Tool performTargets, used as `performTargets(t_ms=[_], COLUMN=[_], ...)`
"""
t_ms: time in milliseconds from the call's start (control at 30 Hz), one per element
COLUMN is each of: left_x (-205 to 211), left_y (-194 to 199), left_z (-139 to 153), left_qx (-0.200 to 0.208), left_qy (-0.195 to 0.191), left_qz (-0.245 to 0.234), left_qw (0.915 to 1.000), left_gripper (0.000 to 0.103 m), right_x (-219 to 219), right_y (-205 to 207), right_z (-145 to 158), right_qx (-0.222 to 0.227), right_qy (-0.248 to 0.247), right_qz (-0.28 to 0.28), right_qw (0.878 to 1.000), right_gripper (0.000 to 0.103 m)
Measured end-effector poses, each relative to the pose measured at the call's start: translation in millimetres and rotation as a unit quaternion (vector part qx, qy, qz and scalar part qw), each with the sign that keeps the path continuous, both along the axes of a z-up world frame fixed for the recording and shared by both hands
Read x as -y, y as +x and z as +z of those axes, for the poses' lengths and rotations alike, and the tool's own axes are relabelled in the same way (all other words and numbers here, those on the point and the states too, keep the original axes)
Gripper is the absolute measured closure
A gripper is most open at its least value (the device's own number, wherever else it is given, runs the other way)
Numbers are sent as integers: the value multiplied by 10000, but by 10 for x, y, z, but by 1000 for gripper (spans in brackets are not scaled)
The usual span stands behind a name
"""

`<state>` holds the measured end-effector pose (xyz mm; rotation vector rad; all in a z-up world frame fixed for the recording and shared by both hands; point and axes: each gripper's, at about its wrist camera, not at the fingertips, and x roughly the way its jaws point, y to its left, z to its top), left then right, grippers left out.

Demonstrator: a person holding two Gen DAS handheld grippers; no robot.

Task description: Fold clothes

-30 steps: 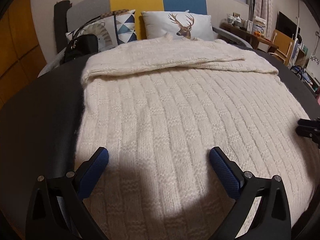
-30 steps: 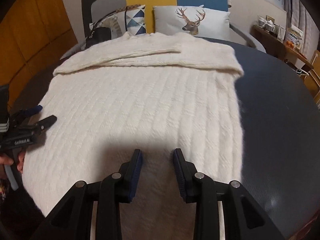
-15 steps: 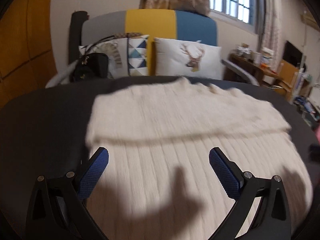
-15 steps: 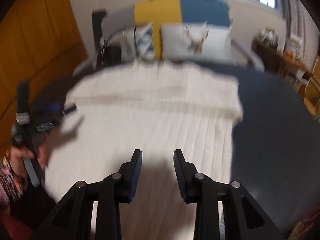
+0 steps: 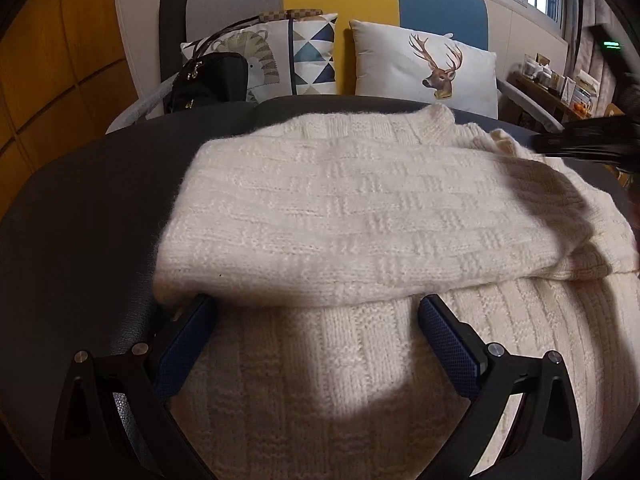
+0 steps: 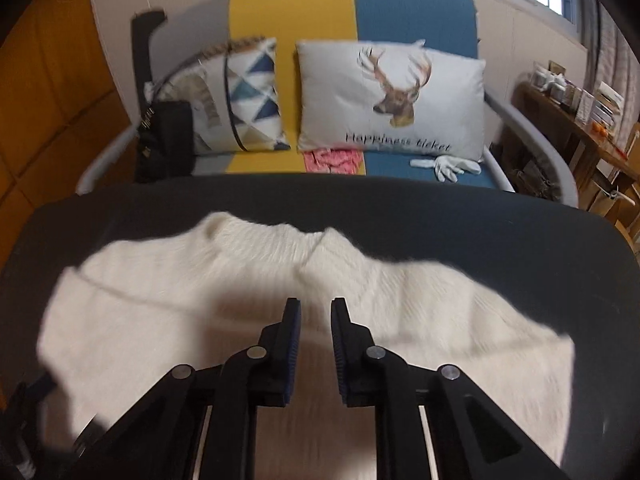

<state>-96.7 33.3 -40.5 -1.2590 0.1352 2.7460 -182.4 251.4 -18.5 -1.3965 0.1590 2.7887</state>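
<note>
Both grippers have moved up the sweater (image 5: 360,216) since a second ago.
Left gripper (image 5: 316,312) gapes wide at mid-frame fold; right gripper (image 6: 316,312), nearly closed after narrowing, grips nothing; sweater lies on the dark table (image 5: 80,200).

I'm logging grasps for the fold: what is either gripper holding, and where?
Nothing: both grippers, left and right, stand over the sweater with nothing pinched.

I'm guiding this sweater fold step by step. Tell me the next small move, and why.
Probably ease the left gripper forward under the folded-over sleeve and close: its jaws stand wide at that fold's near edge, gripping nothing, on the sweater.
</note>
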Motion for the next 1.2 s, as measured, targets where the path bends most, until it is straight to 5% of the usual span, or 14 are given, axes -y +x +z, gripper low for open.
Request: performTargets(t_ms=[100, 300, 467, 600, 700, 833, 1000, 1200], left_x=[10, 8, 19, 23, 25, 34, 31, 27], left_y=[13, 6, 3, 9, 12, 20, 28, 27], left_z=[-9, -14, -12, -13, -8, -4, -13, -13], left_qx=[-45, -62, -54, -59, -62, -83, -104, -89], left_qy=[45, 98, 105, 95, 107, 141, 125, 98], left_qz=[-2, -10, -13, -10, -10, -9, 1, -2], left_qw=[10000, 9999, 9999, 9999, 9999, 9999, 9999, 9999], left_gripper=[1, 1, 1, 1, 1, 1, 1, 1], right_x=[-3, -351, -178, 319, 796, 1081, 923, 848], right_y=[-340, -372, -338, -220, -297, -625, -929, -789], right_z=[-257, -370, -284, 42, 9, -227, -337, -230], right_qx=[513, 81, -65, -592, -397, 49, 58, 40], right_qy=[352, -336, 137, 189, 298, 625, -126, -250], right_qz=[17, -471, -200, 680, 1447, 1493, 874, 1084], right_qw=[9981, 9983, 9997, 9958, 9882, 9868, 9961, 9938], right_gripper=[93, 97, 93, 88, 88, 88, 90, 87])
